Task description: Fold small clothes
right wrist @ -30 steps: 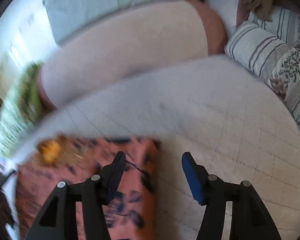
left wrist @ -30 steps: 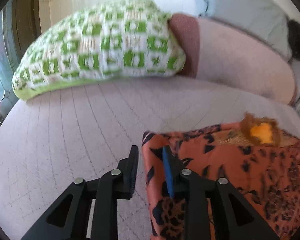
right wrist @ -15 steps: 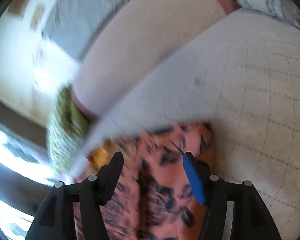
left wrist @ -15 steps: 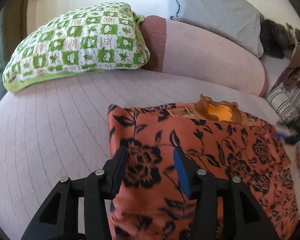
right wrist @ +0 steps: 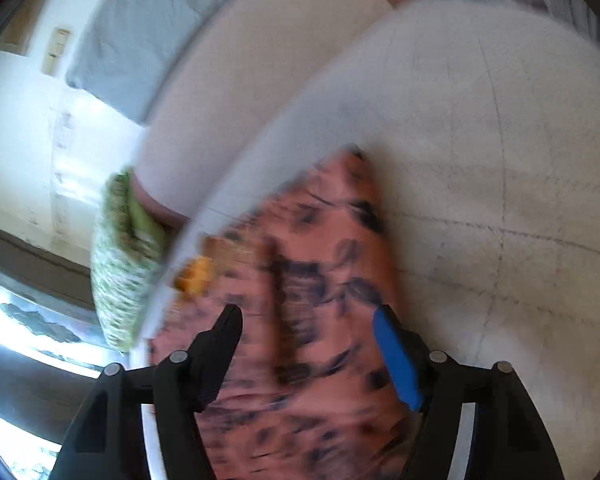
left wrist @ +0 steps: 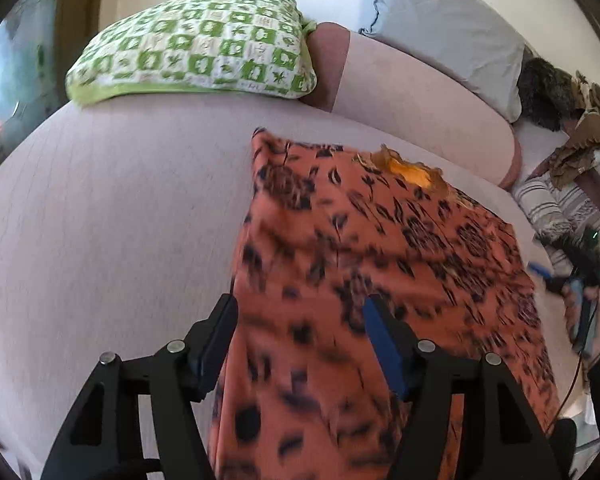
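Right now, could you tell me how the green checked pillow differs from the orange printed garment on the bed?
The green checked pillow is plump and stands at the far edge against the bolster; the orange printed garment lies flat, nearer the grippers. The pillow's pattern is regular green and white squares; the garment's is scattered dark flowers on orange, with a yellow patch at its neck. Both rest on the same pale quilted bed cover.

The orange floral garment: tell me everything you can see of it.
The orange floral garment is thin, soft-looking cloth, orange-red with a dark flower print, and a yellow-orange patch with a frayed brownish edge at its far end. It lies folded into a long band on the pale bed cover, near edge out of frame. The left gripper and right gripper hang over it, jaws just opened wider, cloth beneath the gap, no pad visibly pressing it.
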{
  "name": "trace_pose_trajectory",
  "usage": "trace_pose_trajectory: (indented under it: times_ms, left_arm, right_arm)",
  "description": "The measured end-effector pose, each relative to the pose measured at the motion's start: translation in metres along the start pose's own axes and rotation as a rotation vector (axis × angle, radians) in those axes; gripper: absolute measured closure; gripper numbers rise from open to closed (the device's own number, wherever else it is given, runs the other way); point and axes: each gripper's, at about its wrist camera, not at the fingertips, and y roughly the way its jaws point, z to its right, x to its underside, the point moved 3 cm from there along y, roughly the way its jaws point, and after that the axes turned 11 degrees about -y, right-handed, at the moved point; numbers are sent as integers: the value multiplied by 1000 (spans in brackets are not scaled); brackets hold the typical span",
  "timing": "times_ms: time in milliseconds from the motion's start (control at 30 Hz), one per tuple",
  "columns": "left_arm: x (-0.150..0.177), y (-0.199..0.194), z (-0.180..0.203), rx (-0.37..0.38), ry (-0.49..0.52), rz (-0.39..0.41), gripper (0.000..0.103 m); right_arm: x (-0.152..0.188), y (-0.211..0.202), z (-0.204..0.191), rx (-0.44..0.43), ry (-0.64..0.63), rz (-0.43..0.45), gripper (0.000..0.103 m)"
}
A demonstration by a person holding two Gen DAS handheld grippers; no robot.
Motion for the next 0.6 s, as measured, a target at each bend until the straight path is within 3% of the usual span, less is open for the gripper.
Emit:
trace_pose_trajectory:
  times_ms: [100,167,367,500,600]
  left_arm:
    - [28,-30,-13,-16,-32,11,29]
    - [42,-42,-22,-23,-49,-4,28]
    - [89,-65,-49,-79,-40,-72,26]
    - [109,-70,-57,-97,-24,-106,26]
    - [120,-64,-58,-109,-13,-156,26]
  right_arm:
    - [14,-50,-43,-5,-111,45,31]
    - [44,-77,-58,19,-176,21,30]
    - [151,-123,-35,231,-329,-202,29]
    - [209,-138,-10,259,-331,-334,29]
    - [236,-150,-8,257,-359,-346,30]
